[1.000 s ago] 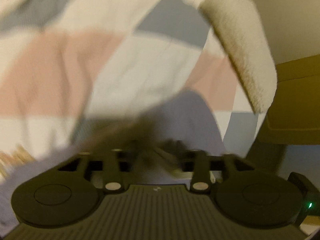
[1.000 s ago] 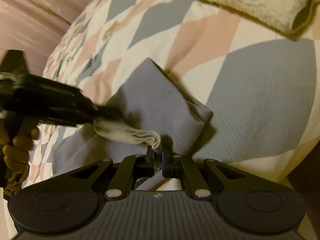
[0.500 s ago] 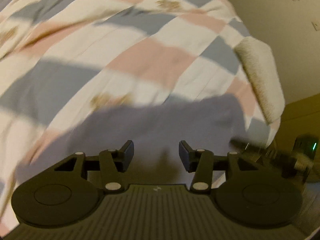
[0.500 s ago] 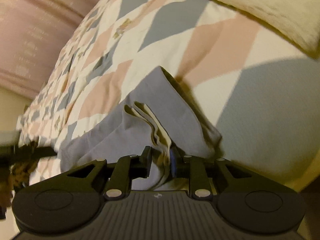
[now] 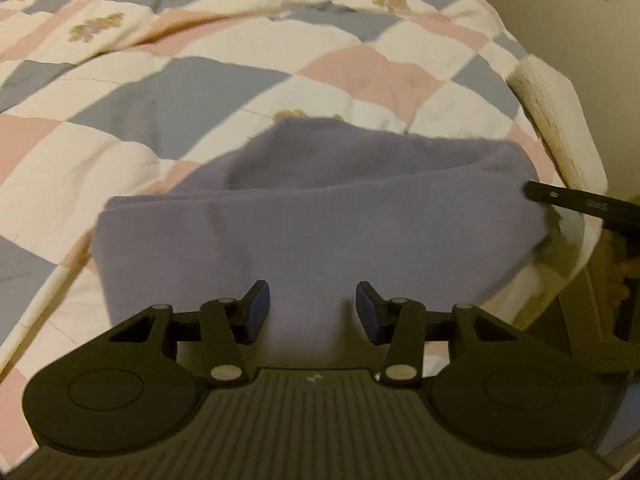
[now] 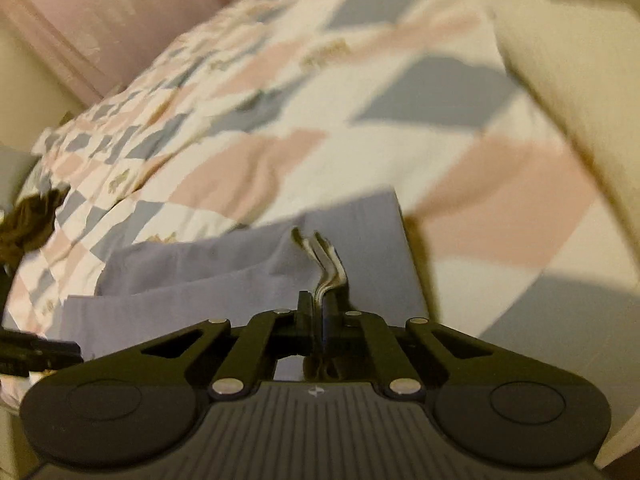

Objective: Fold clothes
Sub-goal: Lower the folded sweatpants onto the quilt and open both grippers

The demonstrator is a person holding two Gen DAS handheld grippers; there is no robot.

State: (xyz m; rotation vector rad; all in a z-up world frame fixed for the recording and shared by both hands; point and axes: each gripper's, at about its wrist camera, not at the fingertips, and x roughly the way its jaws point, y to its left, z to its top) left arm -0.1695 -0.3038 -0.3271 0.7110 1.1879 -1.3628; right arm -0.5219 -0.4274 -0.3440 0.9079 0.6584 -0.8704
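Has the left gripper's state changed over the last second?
Yes. The left gripper has let go: its jaws now stand apart over the lavender garment.

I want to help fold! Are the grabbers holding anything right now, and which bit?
The right gripper pinches the purple garment by a bunched fold at its near edge. The left gripper is open, holding nothing.

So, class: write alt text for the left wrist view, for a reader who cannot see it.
The open left gripper hovers over a folded lavender garment lying on a pink, blue and white checked quilt. The right gripper's black tip reaches the garment's right edge.
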